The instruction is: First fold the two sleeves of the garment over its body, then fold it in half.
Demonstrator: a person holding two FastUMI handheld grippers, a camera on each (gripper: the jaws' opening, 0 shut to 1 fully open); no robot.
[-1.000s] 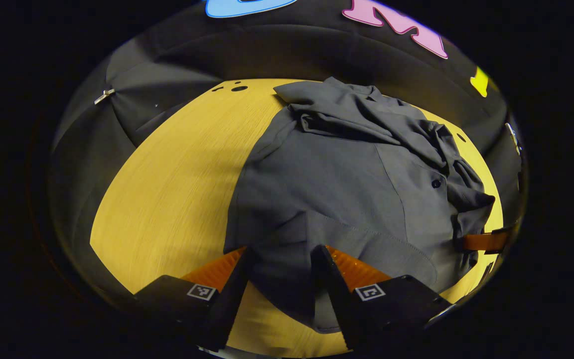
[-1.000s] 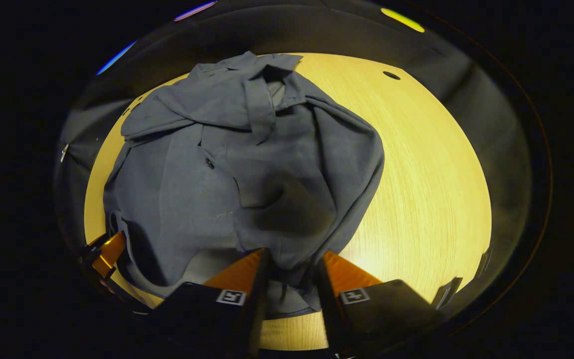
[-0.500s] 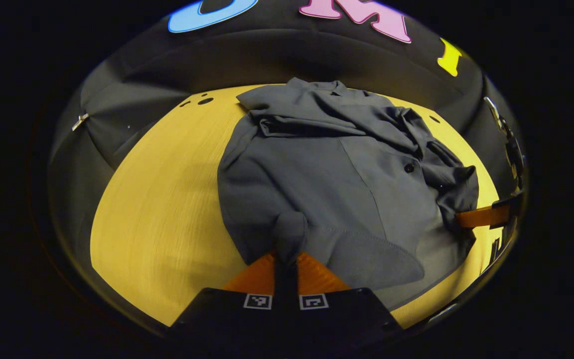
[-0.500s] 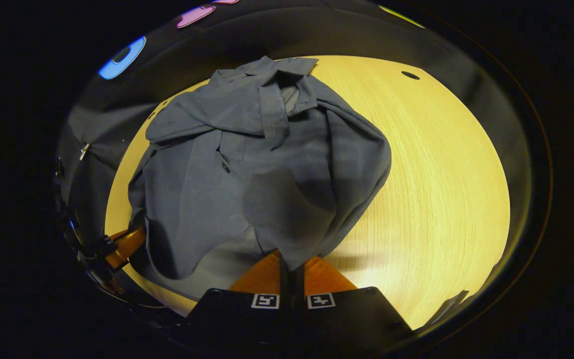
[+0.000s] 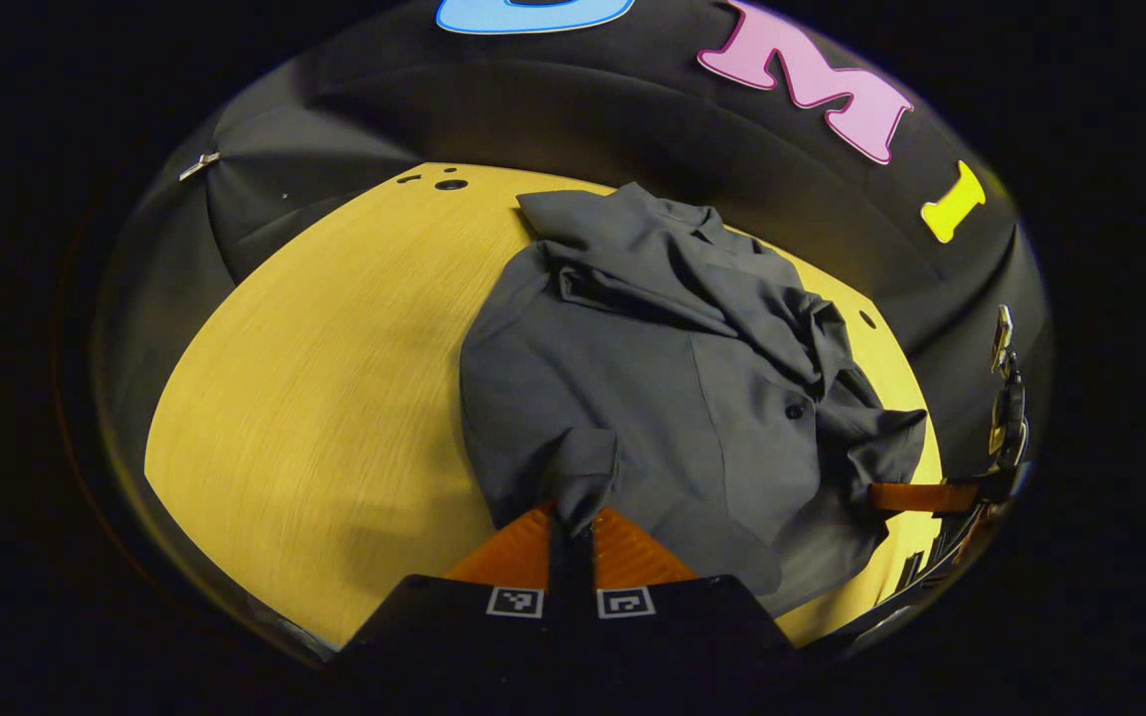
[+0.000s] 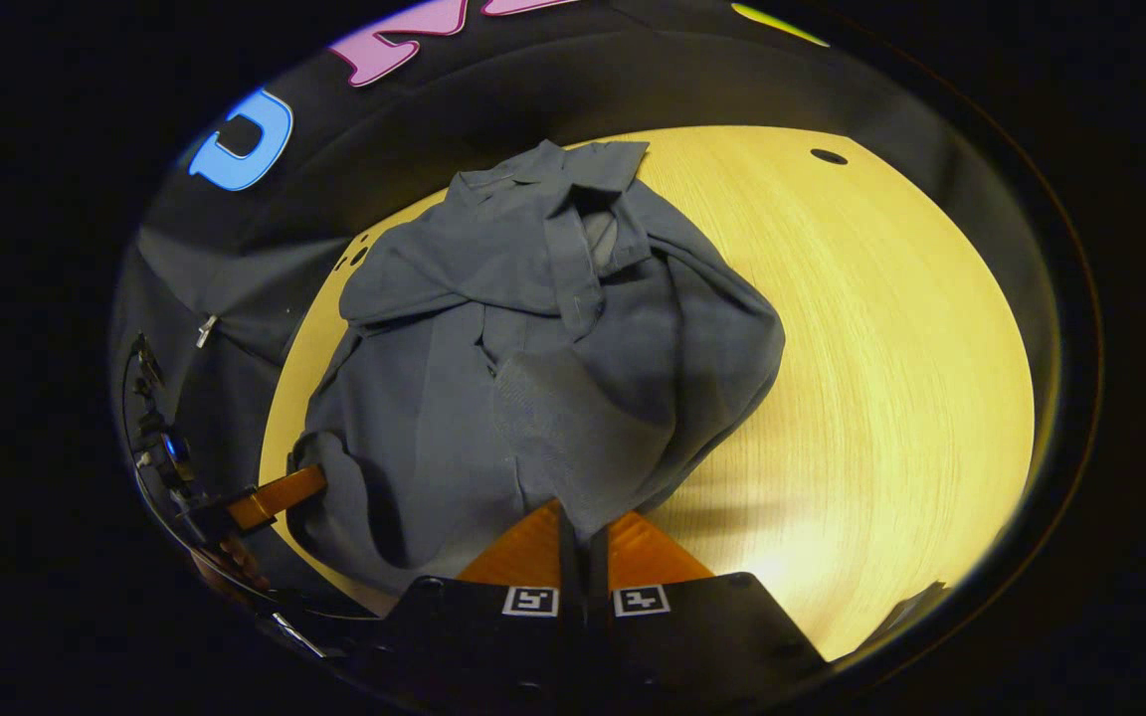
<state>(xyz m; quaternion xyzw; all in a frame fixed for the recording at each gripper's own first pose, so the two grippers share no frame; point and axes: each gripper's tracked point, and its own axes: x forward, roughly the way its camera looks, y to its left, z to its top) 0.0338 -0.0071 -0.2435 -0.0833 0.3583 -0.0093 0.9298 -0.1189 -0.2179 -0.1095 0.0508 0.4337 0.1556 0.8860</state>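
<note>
Pinching the garment's [image 5: 653,378] hem, left gripper [image 5: 571,522] and right gripper [image 6: 583,527]; bare table [image 6: 881,348] alongside.

One grey button-up shirt [image 5: 653,388], one round wooden table [image 5: 334,378], and two grippers, left [image 5: 571,527] and right [image 6: 583,532].

Right gripper [image 6: 581,522] (clamped) on garment [image 6: 553,348]
</note>
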